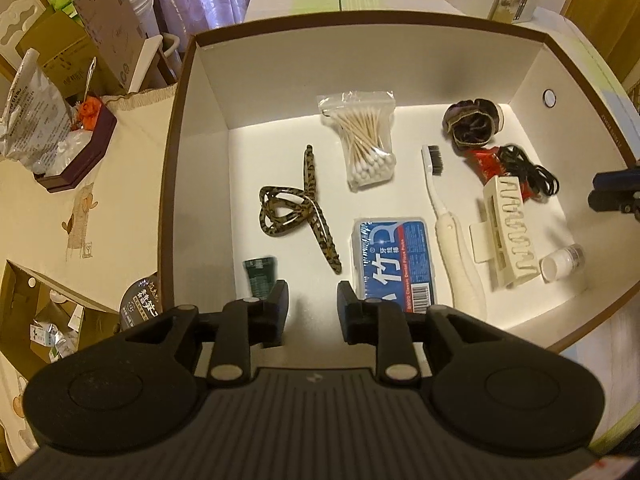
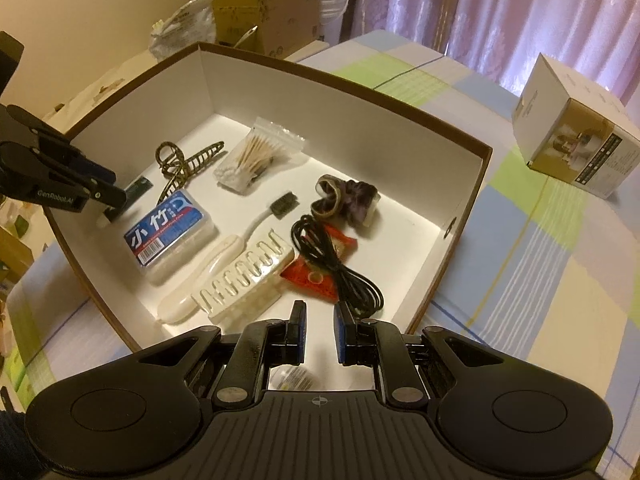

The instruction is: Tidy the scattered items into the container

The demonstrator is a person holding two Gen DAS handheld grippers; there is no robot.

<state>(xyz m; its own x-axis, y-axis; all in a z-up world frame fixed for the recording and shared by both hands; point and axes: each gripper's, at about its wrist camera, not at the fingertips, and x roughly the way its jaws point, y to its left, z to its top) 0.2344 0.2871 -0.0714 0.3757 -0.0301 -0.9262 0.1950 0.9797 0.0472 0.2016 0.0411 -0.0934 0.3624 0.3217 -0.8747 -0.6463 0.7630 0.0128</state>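
1. Your left gripper (image 1: 312,304) hung over the near-left part of the box (image 1: 360,64), jaws parted with nothing between them.
2. Your right gripper (image 2: 318,330) hovered at the box's near edge, jaws apart by a small gap and empty.
3. The box sat on a bed with a checked sheet (image 2: 540,248); inside it lay everything listed below.
4. The leopard-print hair clip (image 1: 298,208) lay left of centre, and the bag of cotton swabs (image 1: 364,140) sat beyond it toward the far wall.
5. The blue floss-pick case (image 1: 390,258) lay just beside your left jaws, with a small dark green tube (image 1: 260,276) on their other side.
6. The white toothbrush (image 1: 444,220) lay lengthwise between the case and the cream comb-like holder (image 1: 508,232).
7. The purple scrunchie (image 1: 472,122) sat at the far right; the black cable (image 2: 332,264) lay across a red packet (image 2: 316,278) in front of it.
8. A small white bottle (image 1: 560,264) lay on its side near the right wall.
9. A white carton (image 2: 576,128) stood on the sheet outside the box.
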